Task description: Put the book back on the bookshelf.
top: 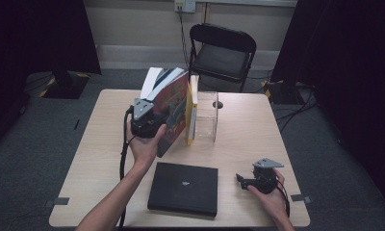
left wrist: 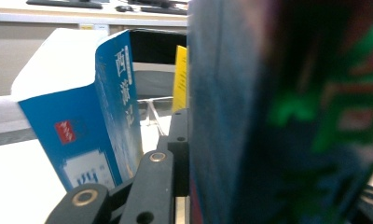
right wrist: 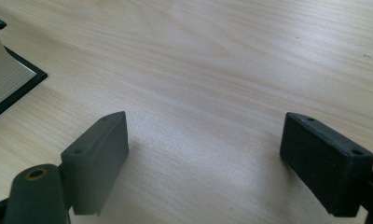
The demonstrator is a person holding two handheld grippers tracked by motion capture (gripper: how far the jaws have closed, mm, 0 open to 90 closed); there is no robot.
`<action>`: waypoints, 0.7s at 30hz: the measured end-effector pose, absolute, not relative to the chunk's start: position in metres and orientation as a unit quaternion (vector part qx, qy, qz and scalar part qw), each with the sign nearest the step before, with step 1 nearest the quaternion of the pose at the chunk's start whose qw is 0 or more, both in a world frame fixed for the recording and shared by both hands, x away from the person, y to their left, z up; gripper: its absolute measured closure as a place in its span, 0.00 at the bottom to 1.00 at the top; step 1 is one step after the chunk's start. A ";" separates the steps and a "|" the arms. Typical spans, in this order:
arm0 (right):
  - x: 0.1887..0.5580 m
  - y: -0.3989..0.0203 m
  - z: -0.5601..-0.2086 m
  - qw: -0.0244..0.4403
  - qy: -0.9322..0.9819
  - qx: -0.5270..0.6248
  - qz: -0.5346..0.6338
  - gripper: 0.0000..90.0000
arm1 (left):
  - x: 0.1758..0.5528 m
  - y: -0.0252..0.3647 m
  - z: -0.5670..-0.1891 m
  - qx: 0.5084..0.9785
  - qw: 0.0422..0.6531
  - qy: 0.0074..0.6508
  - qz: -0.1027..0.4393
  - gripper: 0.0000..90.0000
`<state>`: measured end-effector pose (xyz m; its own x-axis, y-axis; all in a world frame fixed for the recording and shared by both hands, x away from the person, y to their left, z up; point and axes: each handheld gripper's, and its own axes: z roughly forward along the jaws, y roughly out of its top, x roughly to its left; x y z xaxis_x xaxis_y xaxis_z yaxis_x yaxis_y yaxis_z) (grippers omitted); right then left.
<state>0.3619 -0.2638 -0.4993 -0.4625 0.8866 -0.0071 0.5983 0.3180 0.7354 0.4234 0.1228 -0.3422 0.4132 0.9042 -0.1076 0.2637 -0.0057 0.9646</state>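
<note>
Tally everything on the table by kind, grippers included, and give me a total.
Books: 4 — a colourful book clamped in the left gripper, a blue-and-white book, a yellow book, and a black book lying flat
Clear stand: 1
Grippers: 2, counting the right gripper
Total: 7

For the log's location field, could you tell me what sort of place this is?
Probably a recording room or lab: black curtains hang on both sides, cables trail over grey carpet, and a folding chair stands behind a lone wooden table.
</note>
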 end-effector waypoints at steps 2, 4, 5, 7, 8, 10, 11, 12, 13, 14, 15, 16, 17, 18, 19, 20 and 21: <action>0.362 -0.264 -0.499 0.211 0.784 0.474 0.342 0.17 | 0.430 0.122 -0.344 0.640 0.536 0.466 0.293 0.83; 0.362 -0.264 -0.499 0.211 0.784 0.474 0.342 0.17 | 0.436 0.119 -0.346 0.635 0.537 0.473 0.291 0.83; 0.362 -0.264 -0.499 0.211 0.784 0.474 0.342 0.17 | 0.437 0.118 -0.347 0.635 0.535 0.475 0.293 0.83; 0.362 -0.264 -0.499 0.211 0.784 0.474 0.342 0.17 | 0.442 0.112 -0.349 0.640 0.527 0.473 0.300 0.83; 0.362 -0.264 -0.499 0.211 0.784 0.474 0.342 0.17 | 0.444 0.110 -0.350 0.638 0.526 0.474 0.301 0.83; 0.362 -0.264 -0.499 0.211 0.784 0.474 0.341 0.17 | 0.450 0.104 -0.352 0.639 0.520 0.476 0.307 0.83; 0.362 -0.264 -0.499 0.211 0.784 0.474 0.341 0.17 | 0.453 0.102 -0.353 0.640 0.518 0.477 0.308 0.83; 0.362 -0.264 -0.499 0.211 0.783 0.474 0.342 0.17 | 0.455 0.100 -0.354 0.640 0.517 0.476 0.311 0.83; 0.362 -0.264 -0.499 0.211 0.784 0.474 0.341 0.17 | 0.457 0.098 -0.355 0.642 0.512 0.476 0.315 0.83; 0.362 -0.264 -0.499 0.211 0.784 0.474 0.341 0.17 | 0.460 0.095 -0.356 0.642 0.513 0.474 0.316 0.83; 0.362 -0.264 -0.499 0.211 0.783 0.474 0.342 0.17 | 0.462 0.093 -0.358 0.645 0.508 0.472 0.320 0.83; 0.362 -0.264 -0.499 0.211 0.783 0.474 0.342 0.17 | 0.464 0.091 -0.360 0.645 0.507 0.472 0.322 0.83; 0.362 -0.264 -0.499 0.211 0.783 0.474 0.342 0.17 | 0.466 0.090 -0.361 0.645 0.507 0.472 0.323 0.83; 0.362 -0.264 -0.499 0.211 0.784 0.474 0.341 0.17 | 0.468 0.089 -0.363 0.643 0.507 0.474 0.324 0.83; 0.362 -0.264 -0.499 0.211 0.783 0.474 0.341 0.17 | 0.470 0.088 -0.364 0.642 0.505 0.477 0.324 0.83; 0.362 -0.264 -0.499 0.211 0.783 0.474 0.342 0.17 | 0.472 0.087 -0.366 0.641 0.504 0.479 0.325 0.83; 0.362 -0.264 -0.499 0.211 0.784 0.474 0.341 0.17 | 0.474 0.086 -0.369 0.641 0.503 0.479 0.327 0.83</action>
